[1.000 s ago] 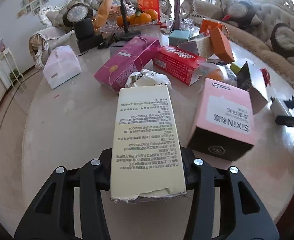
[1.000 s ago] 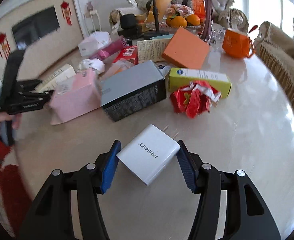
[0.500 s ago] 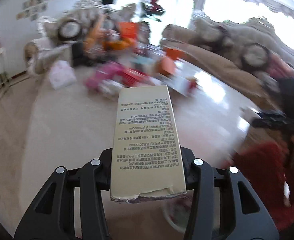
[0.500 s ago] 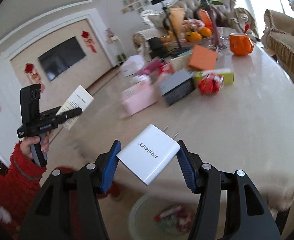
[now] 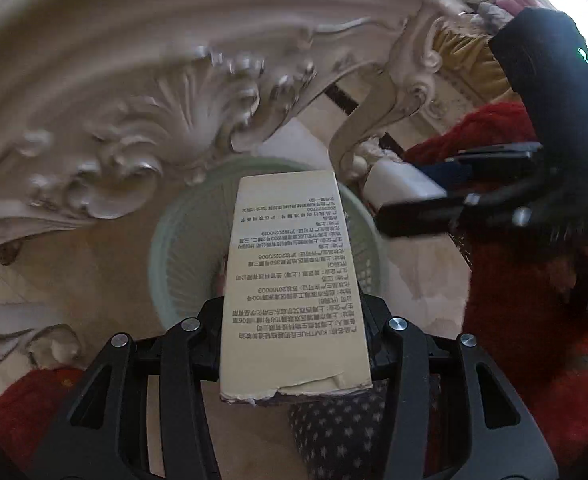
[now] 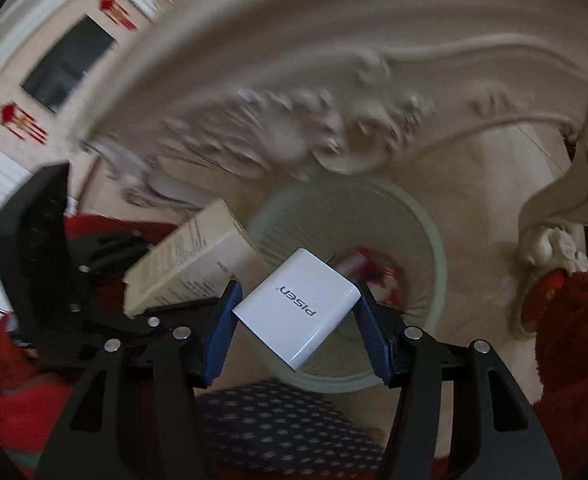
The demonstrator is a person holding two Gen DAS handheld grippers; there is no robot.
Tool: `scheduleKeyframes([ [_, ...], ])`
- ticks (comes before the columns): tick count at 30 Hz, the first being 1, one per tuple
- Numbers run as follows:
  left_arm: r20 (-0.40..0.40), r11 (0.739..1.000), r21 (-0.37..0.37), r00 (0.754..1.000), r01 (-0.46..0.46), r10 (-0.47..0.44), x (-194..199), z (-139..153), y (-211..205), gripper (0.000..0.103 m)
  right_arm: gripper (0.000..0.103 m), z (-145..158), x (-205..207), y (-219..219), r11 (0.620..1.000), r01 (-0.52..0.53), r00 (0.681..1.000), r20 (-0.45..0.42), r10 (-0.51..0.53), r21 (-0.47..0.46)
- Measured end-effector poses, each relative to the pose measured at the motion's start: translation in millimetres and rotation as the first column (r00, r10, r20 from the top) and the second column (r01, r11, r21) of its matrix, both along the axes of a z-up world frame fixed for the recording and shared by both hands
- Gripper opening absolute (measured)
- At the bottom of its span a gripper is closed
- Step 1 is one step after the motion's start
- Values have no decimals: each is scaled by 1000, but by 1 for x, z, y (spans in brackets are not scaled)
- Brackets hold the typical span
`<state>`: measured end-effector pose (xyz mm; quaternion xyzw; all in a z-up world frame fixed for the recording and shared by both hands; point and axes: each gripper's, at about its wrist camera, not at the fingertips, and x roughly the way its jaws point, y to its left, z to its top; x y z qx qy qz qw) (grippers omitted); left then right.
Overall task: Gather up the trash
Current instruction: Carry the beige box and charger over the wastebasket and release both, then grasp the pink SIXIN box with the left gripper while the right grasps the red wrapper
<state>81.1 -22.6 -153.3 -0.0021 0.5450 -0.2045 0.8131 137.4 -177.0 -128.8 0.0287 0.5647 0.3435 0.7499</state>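
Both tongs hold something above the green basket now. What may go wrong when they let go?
1. The cream carton in the left tongs is long and reaches across the green basket; it may catch the rim.
2. The white Pisen charger in the right tongs looks usable and may be discarded by mistake.

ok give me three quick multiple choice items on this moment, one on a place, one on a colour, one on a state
1. Where is the bin?
A. on the table
B. on the floor below both grippers
C. on a sofa

2. What colour is the charger?
A. white
B. orange
C. black

3. What is the left gripper doing?
A. hanging open and empty
B. shut on the box
C. shut on a cup

Answers: 1 B, both views look down into it; 2 A, a white body between the right gripper's blue pads; 3 B, the jaws clamp the box's sides.
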Motion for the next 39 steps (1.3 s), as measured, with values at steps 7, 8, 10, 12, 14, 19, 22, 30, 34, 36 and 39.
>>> scheduleKeyframes([
  [7, 21, 989, 85, 992, -124, 122, 21, -20, 8, 89, 77, -15, 5, 2, 999, 48, 999, 10, -48, 10],
  [8, 46, 987, 93, 991, -133, 129, 20, -20, 9, 90, 77, -18, 5, 1, 999, 49, 999, 7, -49, 10],
  [10, 65, 985, 94, 988, -148, 143, 25, -19, 10, 90, 77, -27, 5, -1, 998, 59, 998, -32, -59, 21],
  [12, 59, 984, 79, 986, -162, 158, 27, -20, 13, 90, 77, -32, 7, -1, 997, 71, 996, -60, -69, 26],
  [14, 49, 985, 60, 986, -163, 160, 27, -23, 18, 90, 77, -33, 6, -1, 997, 71, 996, -59, -69, 39],
  [19, 61, 987, 74, 989, -142, 138, 17, -26, 12, 90, 77, -28, 4, -2, 996, 72, 996, -61, -68, 58],
  [22, 94, 990, 63, 988, -129, 122, 12, -18, 8, 90, 77, -13, -2, -8, 994, 61, 998, -8, -60, 91],
  [30, 301, 990, 12, 945, -138, 128, -24, 99, 44, 90, 77, 120, -26, -42, 969, -34, 949, 311, -45, 244],
  [34, 417, 986, 29, 898, -167, 140, 0, 166, 72, 90, 77, 181, 4, -45, 982, -38, 857, 512, -64, 187],
  [36, 478, 977, 53, 864, -206, 157, 25, 195, 87, 90, 77, 195, 36, -37, 991, 8, 834, 546, -79, 131],
  [39, 520, 979, 80, 845, -190, 121, 68, 217, 103, 90, 77, 197, 89, -24, 992, 43, 843, 529, -98, 115],
])
